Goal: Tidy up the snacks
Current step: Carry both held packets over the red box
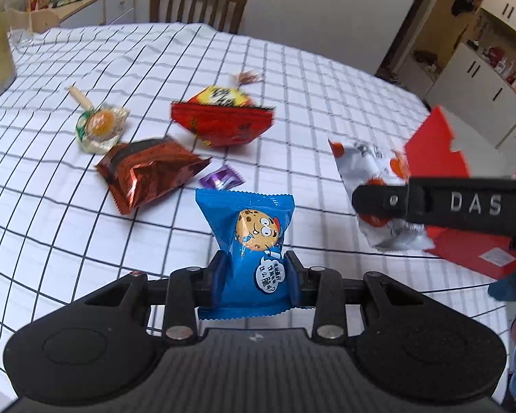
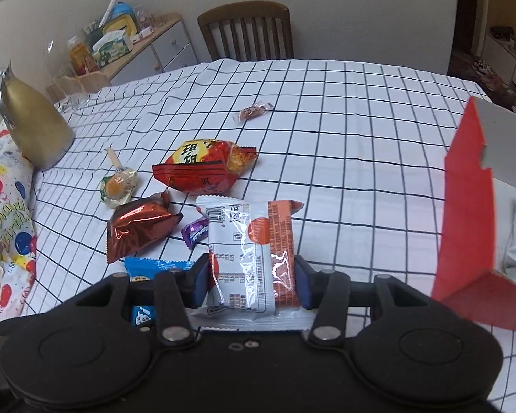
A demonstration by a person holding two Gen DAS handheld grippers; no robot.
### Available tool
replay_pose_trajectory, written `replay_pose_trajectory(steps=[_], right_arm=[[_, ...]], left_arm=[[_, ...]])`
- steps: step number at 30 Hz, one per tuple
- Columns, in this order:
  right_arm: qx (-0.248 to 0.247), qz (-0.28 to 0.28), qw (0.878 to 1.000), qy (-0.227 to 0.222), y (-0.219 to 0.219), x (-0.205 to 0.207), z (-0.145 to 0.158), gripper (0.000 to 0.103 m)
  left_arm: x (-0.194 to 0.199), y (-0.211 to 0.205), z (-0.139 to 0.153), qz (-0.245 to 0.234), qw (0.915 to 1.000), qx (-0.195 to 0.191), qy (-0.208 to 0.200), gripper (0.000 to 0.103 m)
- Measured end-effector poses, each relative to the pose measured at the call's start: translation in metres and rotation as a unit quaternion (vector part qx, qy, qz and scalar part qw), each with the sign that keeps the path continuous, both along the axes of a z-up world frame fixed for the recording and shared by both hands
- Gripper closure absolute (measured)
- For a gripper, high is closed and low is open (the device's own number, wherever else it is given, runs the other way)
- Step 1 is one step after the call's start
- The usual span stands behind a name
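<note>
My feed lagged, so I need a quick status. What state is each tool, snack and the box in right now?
Left tool: shut on blue cookie packet, lifted.
Right tool: shut on white and orange packet, lifted.
Red box: open, one white packet inside.
Lollipop: wrapped, lying on the tablecloth.
Brown foil packet: lying sealed.
Red snack bag: lying sealed.
Purple candy: wrapped, lying.
</note>
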State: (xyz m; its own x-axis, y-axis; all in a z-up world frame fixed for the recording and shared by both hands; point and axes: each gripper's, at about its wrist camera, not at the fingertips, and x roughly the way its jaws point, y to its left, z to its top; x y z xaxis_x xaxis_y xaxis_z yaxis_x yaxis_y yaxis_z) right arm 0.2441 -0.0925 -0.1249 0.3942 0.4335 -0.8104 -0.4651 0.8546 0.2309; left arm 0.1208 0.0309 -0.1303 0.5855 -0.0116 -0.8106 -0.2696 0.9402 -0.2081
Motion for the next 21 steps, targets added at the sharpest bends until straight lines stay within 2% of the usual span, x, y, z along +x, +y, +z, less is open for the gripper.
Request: replay_pose_trajectory(steps=[12, 21], right_arm=[[0.029, -0.053, 0.998, -0.014, -0.060, -0.022, 0.036, 0.056], [0.048, -0.095, 0.994, -0.029, -0.100, -0.031, 0.058, 0.056]], left_arm=[[0.001, -0.041, 0.050, -0.058, 0.9978, 0.003, -0.032, 0.068], [0.015, -0.081, 0.082, -0.106, 0.9925, 0.003, -0.060, 0.068]])
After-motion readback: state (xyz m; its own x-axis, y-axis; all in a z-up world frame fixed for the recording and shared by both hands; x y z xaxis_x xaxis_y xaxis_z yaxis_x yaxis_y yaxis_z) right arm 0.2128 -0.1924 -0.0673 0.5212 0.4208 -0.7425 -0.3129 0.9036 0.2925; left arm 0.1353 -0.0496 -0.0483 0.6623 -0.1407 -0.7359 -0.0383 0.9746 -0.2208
